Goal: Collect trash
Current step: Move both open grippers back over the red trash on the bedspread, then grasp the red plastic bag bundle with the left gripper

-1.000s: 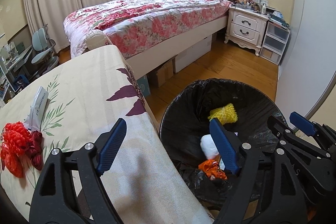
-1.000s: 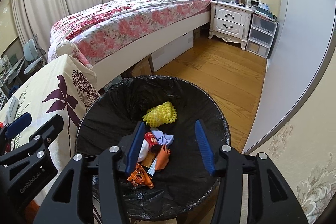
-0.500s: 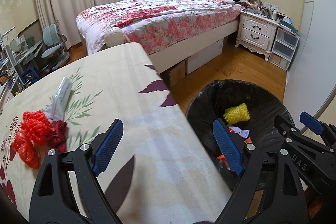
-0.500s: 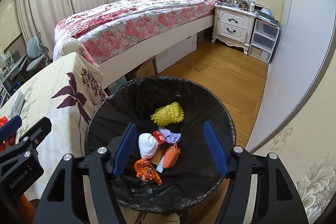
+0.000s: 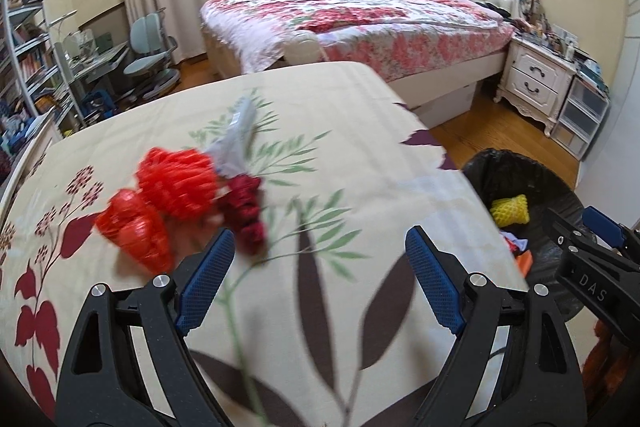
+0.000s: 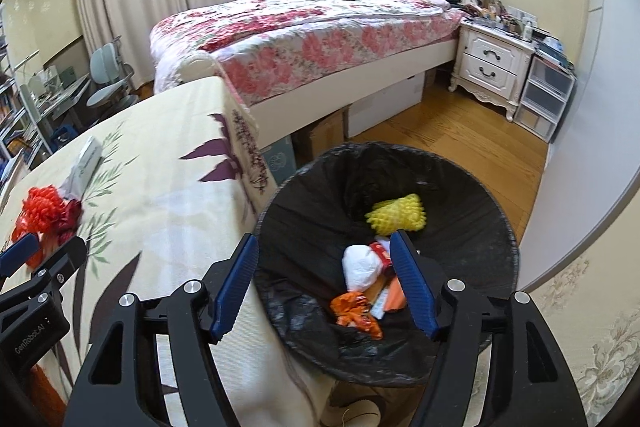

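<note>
Left wrist view shows us a cloth-covered table [image 5: 360, 155] printed with leaves, filling the space ahead of and beneath the left gripper [image 5: 316, 279], whose blue fingers stand spread wide with nothing between them. Beyond and to the outside of the left finger lies the remaining trash: a bright red mesh bundle [image 5: 176, 183], an orange-red netted lump [image 5: 136, 231] nearer that finger, a dark red bundle [image 5: 246, 211] just ahead of it, and a grey wrapper [image 5: 236, 139] farthest out, all blurred and touching or overlapping. In the right wrist view, the right gripper [image 6: 324, 283] hangs over the black-lined trash bin [image 6: 460, 187], its fingers apart and empty; its jaws have just been opening. Below and between those fingers sit a yellow foam net [image 6: 396, 213], a white wad [image 6: 360, 265] and orange scraps [image 6: 354, 311]. We judge the main risk to be the tangle: since the red pieces lie against one another, a closing pinch could catch only a loose strand of mesh, so the bundle slips free or drags its neighbours toward the table edge. We also think the flat wrapper may be hard to lift off the cloth, and the fingers could snag the tablecloth instead. Compared with a second ago, the left gripper's view has swung away from the bin, which now sits far to the outside of its right finger, and the red trash has come from the frame edge to just ahead of the left finger. The right gripper's view has also drifted, with the table now showing beside its left finger.
</note>
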